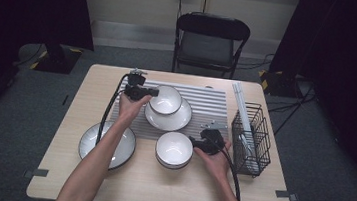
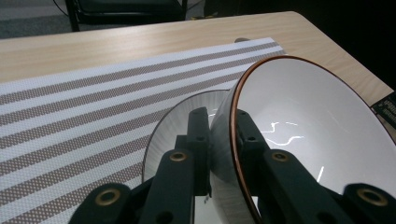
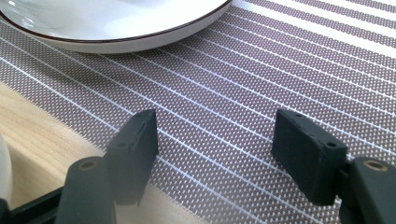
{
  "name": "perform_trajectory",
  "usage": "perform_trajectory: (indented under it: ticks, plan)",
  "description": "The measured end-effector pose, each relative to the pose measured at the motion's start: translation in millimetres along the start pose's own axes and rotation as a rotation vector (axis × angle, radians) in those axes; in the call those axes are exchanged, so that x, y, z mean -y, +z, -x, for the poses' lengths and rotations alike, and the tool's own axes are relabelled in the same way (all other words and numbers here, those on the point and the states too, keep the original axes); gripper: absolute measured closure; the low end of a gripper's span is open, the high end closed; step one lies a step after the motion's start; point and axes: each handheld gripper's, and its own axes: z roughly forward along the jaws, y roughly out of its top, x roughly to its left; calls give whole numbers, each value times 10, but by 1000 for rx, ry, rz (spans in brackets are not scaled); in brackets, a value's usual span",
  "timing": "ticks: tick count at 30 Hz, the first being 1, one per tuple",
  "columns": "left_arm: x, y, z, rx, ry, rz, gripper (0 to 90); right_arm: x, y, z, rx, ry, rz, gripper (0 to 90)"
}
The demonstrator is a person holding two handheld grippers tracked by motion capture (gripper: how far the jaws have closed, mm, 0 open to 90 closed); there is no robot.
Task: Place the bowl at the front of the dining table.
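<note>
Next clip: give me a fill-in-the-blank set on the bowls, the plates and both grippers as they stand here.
1. The left gripper is shut on the ___ of the white brown-rimmed bowl.
2. That bowl is over the white plate lying on the striped ___.
3. The right gripper, jaws ___, holds nothing beside the second white bowl.
4. The black wire ___ stands at the table's right edge.

Missing words: rim; placemat; open; basket

1. On your surface (image 1: 157,189), the mat (image 1: 206,103) lies toward the far edge.
2. A plate (image 1: 177,120) sits on the mat, a bowl (image 1: 165,99) over it.
3. Another bowl (image 1: 174,149) sits nearer you; a second plate (image 1: 124,147) lies toward the left edge.
4. The rack (image 1: 250,138) stands by the right edge.
</note>
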Motion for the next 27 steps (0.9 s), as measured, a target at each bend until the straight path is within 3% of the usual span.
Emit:
perform_trajectory:
  ticks: [18, 27]
  plan:
    - [168, 263, -83, -18, -42, -59, 794, 0, 0, 1, -1, -1, 0, 310]
    - [184, 312, -83, -14, -60, -52, 794, 0, 0, 1, 0, -1, 0, 310]
